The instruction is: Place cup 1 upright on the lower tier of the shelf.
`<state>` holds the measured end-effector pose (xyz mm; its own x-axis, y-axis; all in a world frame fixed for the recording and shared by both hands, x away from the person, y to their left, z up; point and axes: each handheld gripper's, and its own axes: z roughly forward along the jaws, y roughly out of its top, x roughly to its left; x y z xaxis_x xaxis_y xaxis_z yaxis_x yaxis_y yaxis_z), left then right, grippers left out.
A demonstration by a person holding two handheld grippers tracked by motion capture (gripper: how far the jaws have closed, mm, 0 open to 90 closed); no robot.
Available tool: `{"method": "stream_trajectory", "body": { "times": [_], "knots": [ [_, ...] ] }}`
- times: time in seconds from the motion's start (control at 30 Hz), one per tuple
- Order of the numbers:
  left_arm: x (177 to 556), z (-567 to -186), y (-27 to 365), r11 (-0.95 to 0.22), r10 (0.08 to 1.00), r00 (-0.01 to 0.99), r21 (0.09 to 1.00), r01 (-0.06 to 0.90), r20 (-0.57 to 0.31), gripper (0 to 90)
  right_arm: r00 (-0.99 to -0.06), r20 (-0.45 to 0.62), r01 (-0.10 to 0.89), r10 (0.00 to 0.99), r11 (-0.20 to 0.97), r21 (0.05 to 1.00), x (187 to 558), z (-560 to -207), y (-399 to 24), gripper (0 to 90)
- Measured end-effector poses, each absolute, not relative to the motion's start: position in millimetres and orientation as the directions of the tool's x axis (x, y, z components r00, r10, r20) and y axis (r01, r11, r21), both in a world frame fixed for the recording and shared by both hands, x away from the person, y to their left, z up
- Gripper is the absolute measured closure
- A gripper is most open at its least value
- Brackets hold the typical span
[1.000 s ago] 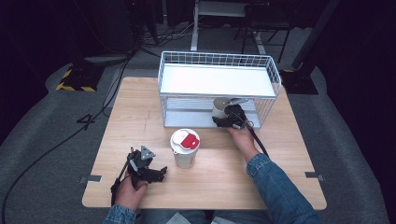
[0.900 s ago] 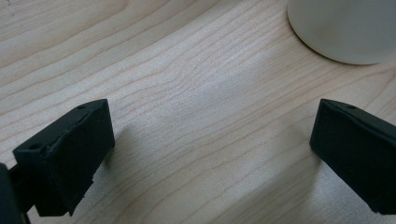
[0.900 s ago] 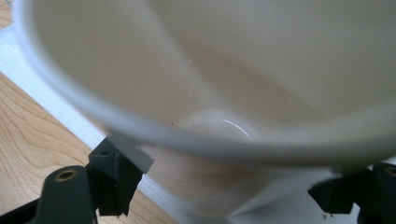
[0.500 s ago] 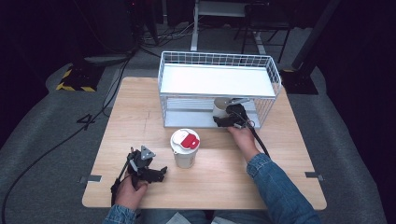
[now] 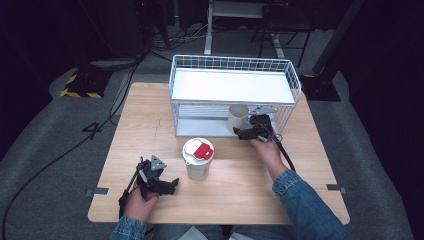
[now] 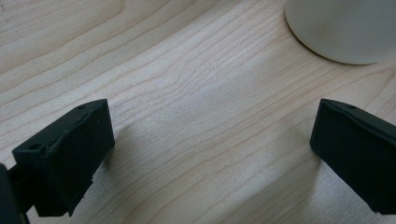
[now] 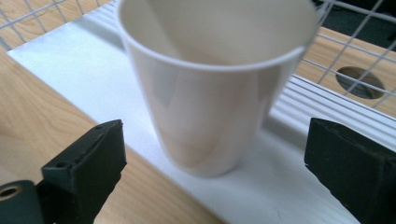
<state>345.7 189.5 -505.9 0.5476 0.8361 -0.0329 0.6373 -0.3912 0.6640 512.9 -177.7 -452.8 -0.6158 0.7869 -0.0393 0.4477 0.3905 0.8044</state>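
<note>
white paper cup (image 7: 212, 88) now stands upright on the lower shelf of the wire rack (image 5: 287, 75), right at its front edge. the right hand-held gripper (image 5: 248, 132) has just been opening its jaws and backs off a bit, nothing between the pads now, so that cup looks placed. left hand-held gripper (image 5: 162, 186) sits wide open on the worktop (image 5: 150, 115) near the lidded cup (image 5: 198, 159), probably next up.

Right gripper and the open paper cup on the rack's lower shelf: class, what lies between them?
Nothing. In the right gripper view the right gripper stands open, jaws just widened, with bare shelf edge before the open paper cup.
</note>
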Motion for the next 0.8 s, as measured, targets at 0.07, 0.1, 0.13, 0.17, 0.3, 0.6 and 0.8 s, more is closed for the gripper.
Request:
{"method": "stream_trajectory", "body": {
  "times": [0.07, 0.1, 0.13, 0.17, 0.3, 0.6, 0.8],
  "knots": [
    [346.2, -505.9, 189.7, -0.392, 0.835, 0.549, 0.663, 0.637, -0.033, 0.2, -0.618, -0.039, 0.443, 0.785, 0.389, 0.808, 508.2, -449.6, -182.5, 6.0],
    [346.6, -505.7, 190.2, -0.395, 0.833, 0.552, 0.662, 0.637, -0.034, 0.2, -0.615, -0.037, 0.445, 0.787, 0.386, 0.808, 505.8, -448.0, -184.8, 6.0],
    [347.2, -505.8, 190.5, -0.398, 0.832, 0.554, 0.664, 0.633, -0.030, 0.2, -0.617, -0.036, 0.442, 0.786, 0.384, 0.810, 503.8, -446.5, -187.4, 6.0],
    [347.6, -505.8, 190.9, -0.401, 0.830, 0.557, 0.664, 0.631, -0.029, 0.2, -0.620, -0.033, 0.442, 0.784, 0.383, 0.811, 501.5, -444.8, -189.9, 6.0],
    [349.0, -505.6, 192.0, -0.405, 0.826, 0.563, 0.663, 0.630, -0.030, 0.2, -0.627, -0.029, 0.436, 0.779, 0.382, 0.815, 491.2, -437.7, -199.6, 6.0],
    [353.6, -505.7, 193.5, -0.412, 0.821, 0.571, 0.663, 0.625, -0.028, 0.2, -0.662, -0.035, 0.437, 0.749, 0.423, 0.794, 465.0, -419.9, -224.2, 6.0],
    [356.3, -505.5, 193.4, -0.413, 0.821, 0.571, 0.661, 0.626, -0.029, 0.2, -0.657, -0.032, 0.412, 0.754, 0.393, 0.822, 443.4, -410.4, -242.8, 5.8]
  ]
}}
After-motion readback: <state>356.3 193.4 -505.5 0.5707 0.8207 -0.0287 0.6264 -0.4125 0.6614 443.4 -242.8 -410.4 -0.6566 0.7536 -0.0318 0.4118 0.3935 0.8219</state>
